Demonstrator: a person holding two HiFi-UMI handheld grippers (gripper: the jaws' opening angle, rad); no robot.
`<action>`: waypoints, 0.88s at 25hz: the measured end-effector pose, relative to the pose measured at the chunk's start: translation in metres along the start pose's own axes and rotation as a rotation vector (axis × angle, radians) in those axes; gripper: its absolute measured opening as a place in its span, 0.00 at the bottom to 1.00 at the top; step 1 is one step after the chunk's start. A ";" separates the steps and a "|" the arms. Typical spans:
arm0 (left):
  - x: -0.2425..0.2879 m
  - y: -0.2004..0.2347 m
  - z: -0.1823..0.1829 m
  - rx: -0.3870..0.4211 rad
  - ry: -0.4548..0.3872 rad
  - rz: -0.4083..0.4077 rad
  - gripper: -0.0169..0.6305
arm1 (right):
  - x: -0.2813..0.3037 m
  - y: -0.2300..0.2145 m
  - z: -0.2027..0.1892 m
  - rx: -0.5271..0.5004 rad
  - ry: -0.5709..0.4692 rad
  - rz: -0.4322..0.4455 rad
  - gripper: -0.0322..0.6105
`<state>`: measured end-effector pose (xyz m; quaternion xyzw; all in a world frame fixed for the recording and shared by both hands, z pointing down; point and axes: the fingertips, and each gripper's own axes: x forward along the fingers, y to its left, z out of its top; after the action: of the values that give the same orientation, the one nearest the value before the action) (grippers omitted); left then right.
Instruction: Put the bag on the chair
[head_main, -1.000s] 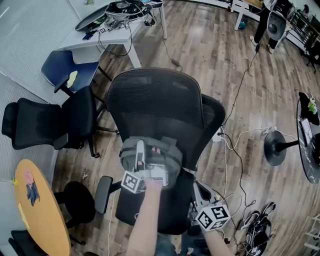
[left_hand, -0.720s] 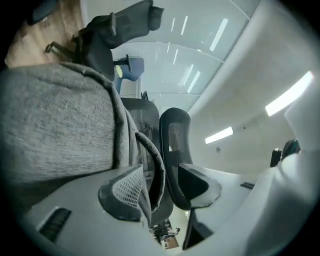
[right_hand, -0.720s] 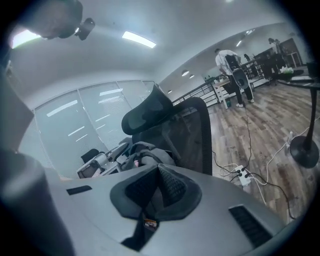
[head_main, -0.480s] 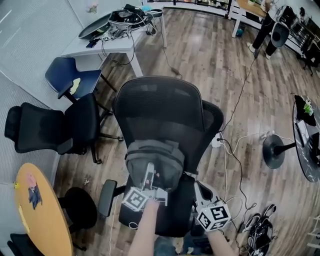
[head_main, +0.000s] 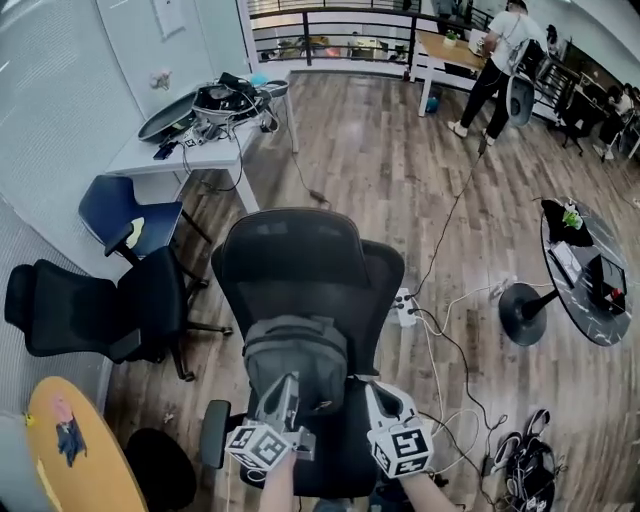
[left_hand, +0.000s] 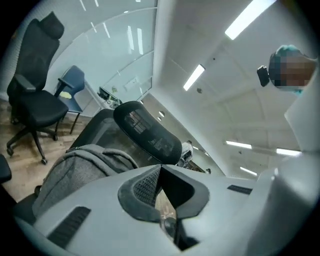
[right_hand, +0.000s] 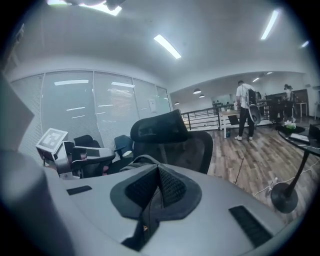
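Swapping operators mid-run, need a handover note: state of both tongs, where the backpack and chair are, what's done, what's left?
Grip: left tongs shut, jaws have just been closing, nothing between them; right tongs shut, empty.
Things: grey backpack stands upright on the seat of the black office chair, against its backrest.
Done: bag is on the chair and neither tongs holds it.
Left: nothing obvious. Perhaps check that the bag sits stable.

Blue chair (head_main: 122, 208) beside spare black chair (head_main: 85, 315); desk (head_main: 150, 160) cluttered, perhaps cables.
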<state>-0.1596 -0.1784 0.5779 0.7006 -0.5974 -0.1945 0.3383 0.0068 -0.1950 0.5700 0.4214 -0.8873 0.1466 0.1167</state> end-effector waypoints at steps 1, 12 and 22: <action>-0.006 -0.004 0.001 0.032 0.016 0.005 0.06 | -0.004 0.002 0.005 -0.008 -0.007 -0.007 0.07; -0.062 -0.056 0.031 0.485 0.056 0.023 0.06 | -0.054 0.027 0.045 -0.041 -0.139 -0.017 0.07; -0.075 -0.078 0.039 0.658 0.054 0.025 0.06 | -0.072 0.043 0.047 -0.053 -0.158 -0.028 0.07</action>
<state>-0.1461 -0.1108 0.4859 0.7700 -0.6274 0.0316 0.1120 0.0139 -0.1344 0.4957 0.4408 -0.8913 0.0875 0.0595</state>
